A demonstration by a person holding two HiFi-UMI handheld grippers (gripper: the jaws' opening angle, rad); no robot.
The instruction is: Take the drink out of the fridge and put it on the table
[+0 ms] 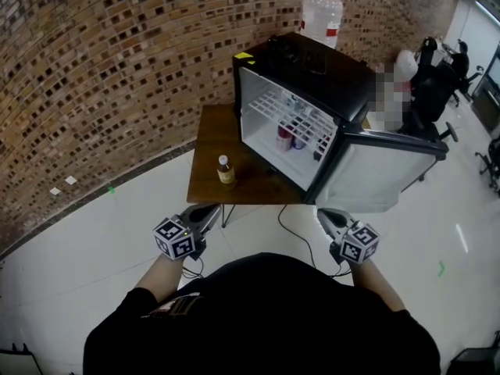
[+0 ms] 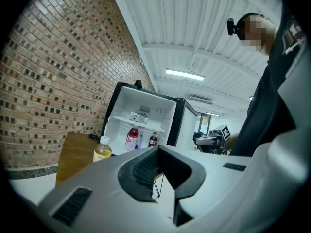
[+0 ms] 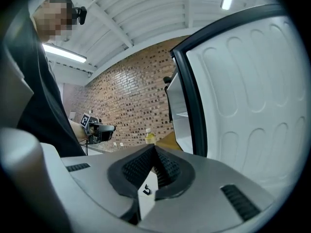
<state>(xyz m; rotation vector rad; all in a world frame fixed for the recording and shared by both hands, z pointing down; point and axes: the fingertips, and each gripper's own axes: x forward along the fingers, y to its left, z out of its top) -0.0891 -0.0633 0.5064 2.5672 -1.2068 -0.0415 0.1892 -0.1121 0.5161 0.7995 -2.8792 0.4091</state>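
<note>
A small yellow drink bottle (image 1: 226,169) with a white cap stands upright on the brown wooden table (image 1: 209,151), left of the black mini fridge (image 1: 312,92). The fridge door (image 1: 383,174) hangs wide open. Inside on the shelf stand a red-labelled bottle (image 1: 283,137) and a couple of others. Both grippers hang low near my body, well short of the table. My left gripper (image 1: 205,214) is shut and empty. My right gripper (image 1: 328,217) is shut and empty too. The left gripper view shows the yellow bottle (image 2: 102,150) and the fridge (image 2: 141,120) ahead.
A brick wall (image 1: 117,61) runs behind the table. A clear water jug (image 1: 321,18) sits on top of the fridge. A black cable (image 1: 293,237) trails over the white floor below the table. Office chairs and a person sit at the far right (image 1: 437,76).
</note>
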